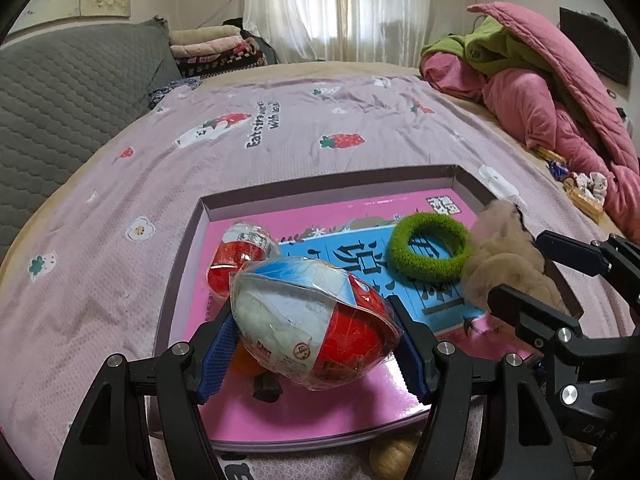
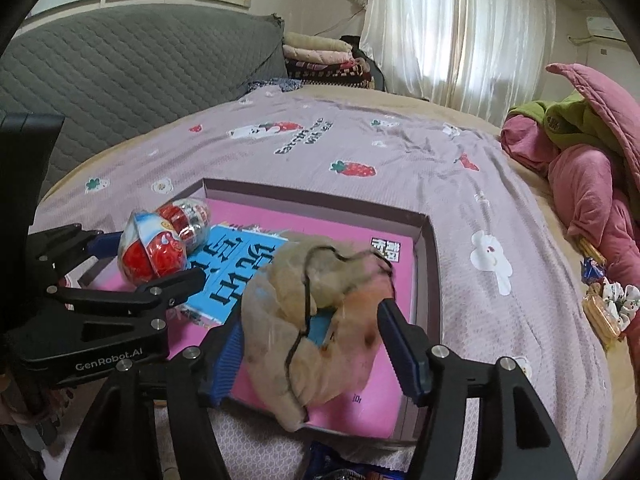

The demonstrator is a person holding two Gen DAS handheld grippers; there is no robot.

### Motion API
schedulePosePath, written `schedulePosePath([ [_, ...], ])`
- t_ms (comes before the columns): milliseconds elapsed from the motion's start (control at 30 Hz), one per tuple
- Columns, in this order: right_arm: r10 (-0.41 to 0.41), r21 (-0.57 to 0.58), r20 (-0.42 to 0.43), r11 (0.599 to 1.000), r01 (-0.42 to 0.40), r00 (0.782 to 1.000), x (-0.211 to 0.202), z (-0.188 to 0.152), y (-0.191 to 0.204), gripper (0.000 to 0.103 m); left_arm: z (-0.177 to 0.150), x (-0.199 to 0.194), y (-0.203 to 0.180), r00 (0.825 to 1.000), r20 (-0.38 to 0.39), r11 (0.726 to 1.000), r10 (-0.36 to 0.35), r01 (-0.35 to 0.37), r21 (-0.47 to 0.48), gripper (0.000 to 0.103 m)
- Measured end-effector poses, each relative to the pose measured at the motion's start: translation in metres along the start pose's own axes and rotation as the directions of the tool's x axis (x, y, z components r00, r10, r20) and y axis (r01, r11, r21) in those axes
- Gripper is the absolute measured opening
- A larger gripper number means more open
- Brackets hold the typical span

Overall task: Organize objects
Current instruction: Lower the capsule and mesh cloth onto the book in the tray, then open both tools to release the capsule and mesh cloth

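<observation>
A shallow box (image 1: pixel 328 180) lies on the pink strawberry bedspread, with a pink and blue book (image 1: pixel 304 412) in it. My left gripper (image 1: pixel 312 316) is shut on a wrapped red and white egg toy (image 1: pixel 312 320), held just above the book. A second egg toy (image 1: pixel 240 248) lies in the box's far left corner, and a green scrunchie (image 1: pixel 430 250) rests on the book. My right gripper (image 2: pixel 310 316) is open over the box's right side. A blurred beige scrunchie (image 2: pixel 320 320) hangs loosely between its blue pads. In the right wrist view the left gripper (image 2: pixel 156 256) and its egg toy (image 2: pixel 152 252) show at the left.
A heap of pink and green quilts (image 1: pixel 540 100) fills the bed's right side, with snack packets and a white scrunchie (image 2: pixel 608 308) beside it. A grey quilted headboard (image 1: pixel 72 88) and folded blankets (image 1: pixel 216 48) stand at the back. A beige round thing (image 1: pixel 392 456) lies before the box.
</observation>
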State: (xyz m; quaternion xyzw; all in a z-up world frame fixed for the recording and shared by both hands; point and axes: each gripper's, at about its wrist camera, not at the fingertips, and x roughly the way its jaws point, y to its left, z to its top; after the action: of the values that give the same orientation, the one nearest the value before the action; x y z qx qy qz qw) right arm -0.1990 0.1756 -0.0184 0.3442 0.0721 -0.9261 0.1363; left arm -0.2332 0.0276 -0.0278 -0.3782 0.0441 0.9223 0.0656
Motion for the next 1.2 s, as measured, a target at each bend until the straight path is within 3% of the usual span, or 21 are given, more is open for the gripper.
schedulePosePath([
  [367, -0.008, 0.005, 0.067, 1.0, 0.007, 0.998, -0.01, 0.008, -0.004, 0.068, 0.006, -0.008, 0.004, 1.0, 0.026, 1.0, -0.011, 0.012, -0.012, 0.072],
  [1200, -0.016, 0.054, 0.097, 0.998, 0.011, 0.995, -0.017, 0.011, -0.018, 0.069, 0.005, -0.001, -0.009, 1.0, 0.008, 1.0, -0.013, 0.013, 0.028, 0.073],
])
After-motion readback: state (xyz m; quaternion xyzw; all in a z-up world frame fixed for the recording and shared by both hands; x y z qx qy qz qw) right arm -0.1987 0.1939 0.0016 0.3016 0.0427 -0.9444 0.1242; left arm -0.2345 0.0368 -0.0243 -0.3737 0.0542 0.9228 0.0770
